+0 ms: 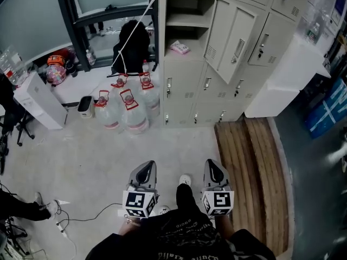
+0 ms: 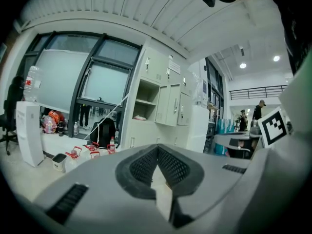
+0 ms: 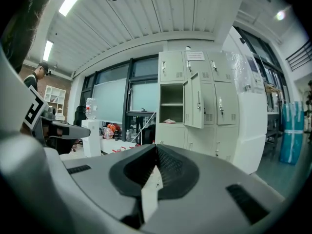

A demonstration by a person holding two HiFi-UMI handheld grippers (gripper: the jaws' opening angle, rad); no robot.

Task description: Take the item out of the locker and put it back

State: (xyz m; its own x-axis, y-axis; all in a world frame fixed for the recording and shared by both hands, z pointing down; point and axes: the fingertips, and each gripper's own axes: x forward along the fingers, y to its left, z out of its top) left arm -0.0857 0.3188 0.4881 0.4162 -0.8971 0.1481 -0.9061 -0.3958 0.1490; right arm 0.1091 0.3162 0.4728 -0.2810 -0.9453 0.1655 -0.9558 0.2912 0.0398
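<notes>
Open locker (image 1: pixel 191 34) well ahead holds a pink packet (image 1: pixel 179 47), likely light, soft, crinkly: pinch its near edge; left claw (image 1: pixel 145 169) and right claw (image 1: pixel 213 168) pressed together, empty.

Four water jugs (image 1: pixel 128 108) are counted just beside the locker (image 1: pixel 187 85); one pink item (image 1: pixel 179 47) is spotted on its open shelf, and one black bag (image 1: pixel 132 45) is seen alongside.
</notes>
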